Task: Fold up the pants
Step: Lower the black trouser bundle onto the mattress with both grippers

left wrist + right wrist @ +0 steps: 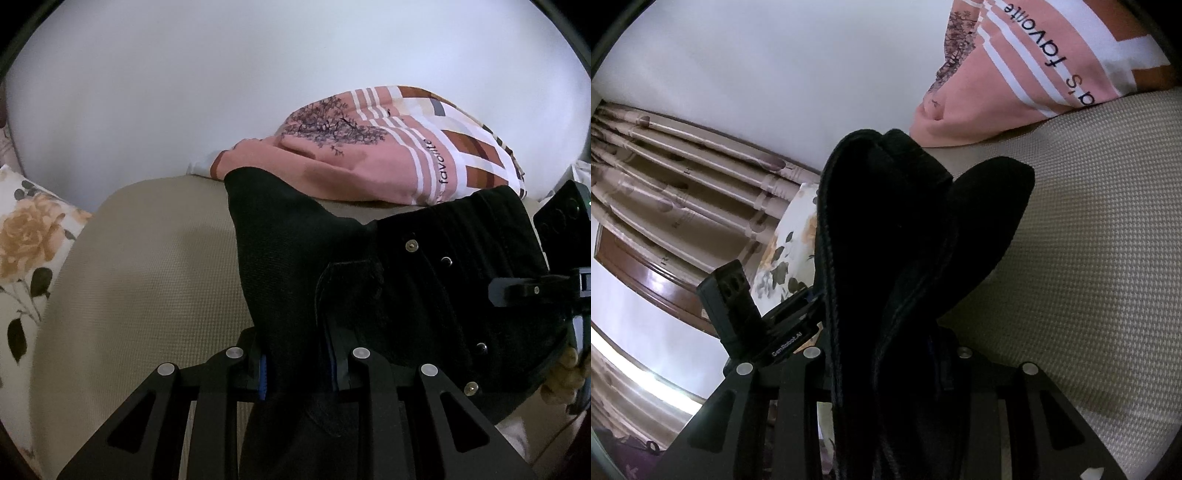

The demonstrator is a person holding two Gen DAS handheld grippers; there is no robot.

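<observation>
Left wrist view first: the left gripper [299, 365] is clamped down on a thick bunch of the black pants [388, 280], cloth squeezed between the blue-edged pads [263, 373] and spilling out on both sides of the fingers. You can see a few metal snaps [411, 244] on the pants and a flap or pocket edge just ahead of the grip. The pants are bunched up over a beige woven cushion [147, 266], looks like a couch or bed surface, with one dark fold reaching toward the far edge. Right behind them sits a pink pillow [369, 155] with white stripes, a tree print and the word "favorite" on it; the pants overlap its lower edge in this view. Off to the left there's a floral pillow [26, 236] with orange roses. At the right edge the right gripper [546, 284] pokes in, up against the pants, with somebody's fingers [565, 376] showing below it.

From the right wrist view, the right gripper [886, 354] is also pinched shut on the pants [897, 240], which stand up in a tall dark fold between its fingers, so both ends are held. The left gripper [783, 325] shows at the left, right beside the cloth. Same beige cushion [1089, 240] on the right, pink pillow [1015, 62] up top, floral pillow [786, 254] behind the fold, plus striped curtains [676, 192] along a white wall [775, 55].
</observation>
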